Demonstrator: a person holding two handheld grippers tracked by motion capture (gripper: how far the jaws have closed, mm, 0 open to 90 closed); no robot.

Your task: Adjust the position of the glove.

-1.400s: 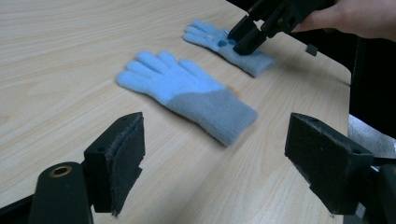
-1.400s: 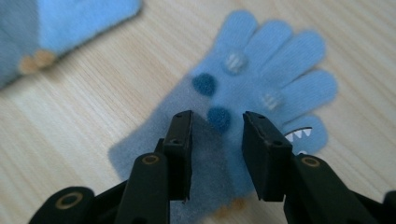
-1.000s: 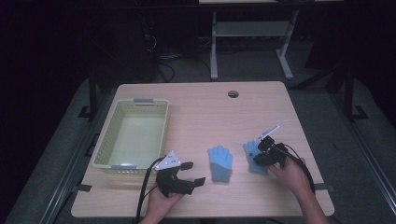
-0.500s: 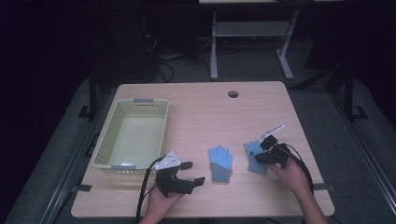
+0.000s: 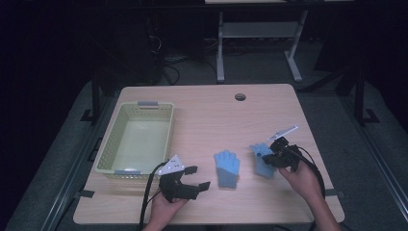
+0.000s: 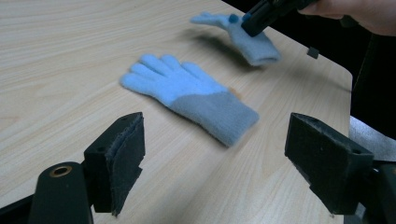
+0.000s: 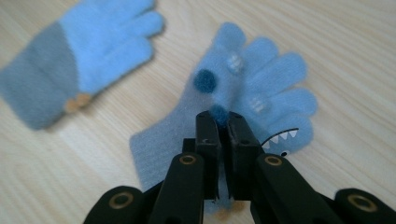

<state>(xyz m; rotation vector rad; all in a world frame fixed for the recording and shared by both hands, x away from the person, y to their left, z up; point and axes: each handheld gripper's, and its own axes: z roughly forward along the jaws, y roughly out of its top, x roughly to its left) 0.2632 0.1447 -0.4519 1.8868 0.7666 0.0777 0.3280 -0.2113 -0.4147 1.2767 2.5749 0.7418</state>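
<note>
Light wooden table with a yellow basket and two blue gloves.

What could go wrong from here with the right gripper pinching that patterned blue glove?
The right gripper is shut on just a small fold of the patterned blue knit glove, so it may slip out when lifted. The plain blue knit glove lies close beside it, so a low carry toward the pale yellow plastic basket could drag it. The open left gripper also sits on that route.

place: lab | evidence: lone table, cables, dark surroundings
</note>
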